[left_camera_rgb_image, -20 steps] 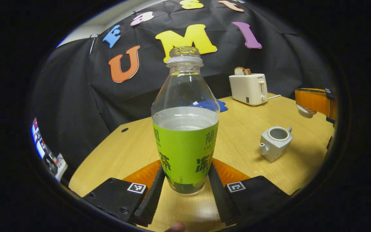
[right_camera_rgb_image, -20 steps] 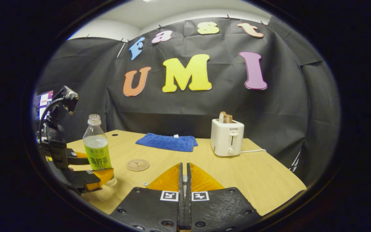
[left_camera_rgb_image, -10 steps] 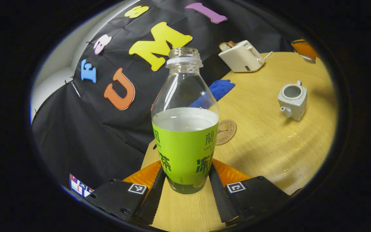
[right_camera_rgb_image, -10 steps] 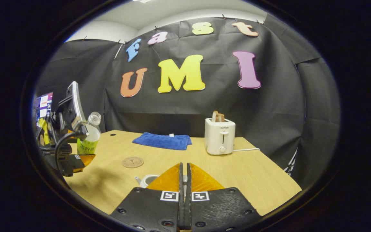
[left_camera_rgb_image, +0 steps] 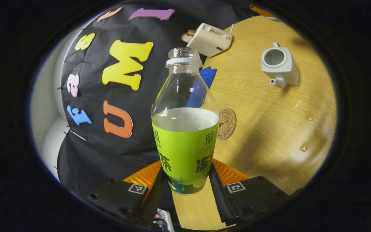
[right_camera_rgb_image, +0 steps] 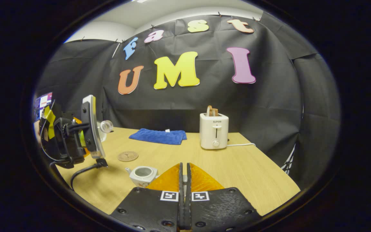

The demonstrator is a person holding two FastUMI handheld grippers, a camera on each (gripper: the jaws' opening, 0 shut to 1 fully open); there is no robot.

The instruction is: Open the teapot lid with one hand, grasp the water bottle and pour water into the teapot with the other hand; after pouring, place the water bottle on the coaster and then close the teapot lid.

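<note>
The bottle (left_camera_rgb_image: 185, 129) is clamped low on its label between both fingers of the left gripper (left_camera_rgb_image: 185, 196), uncapped and about half full. Compared with a second ago it has been lifted off the counter (left_camera_rgb_image: 269, 129) and tipped over toward the teapot; in the right gripper view its mouth (right_camera_rgb_image: 105, 126) now points sideways, at about 3 o'clock. No water is leaving it yet, as far as I can see.

The teapot (left_camera_rgb_image: 279, 66) stands open, at about 2 o'clock from the bottle in the left gripper view, well apart from it. So I judge the pour is about to begin, but the bottle must first travel further over the opening.

The coaster (left_camera_rgb_image: 226, 123) lies bare just beside the bottle, ready for later. A few drops are on the counter near it.

The right gripper (right_camera_rgb_image: 184, 190) has its fingers pressed together; whether the lid is between them, I cannot tell. Beyond are a blue cloth (right_camera_rgb_image: 158, 136) and a toaster (right_camera_rgb_image: 214, 130).
</note>
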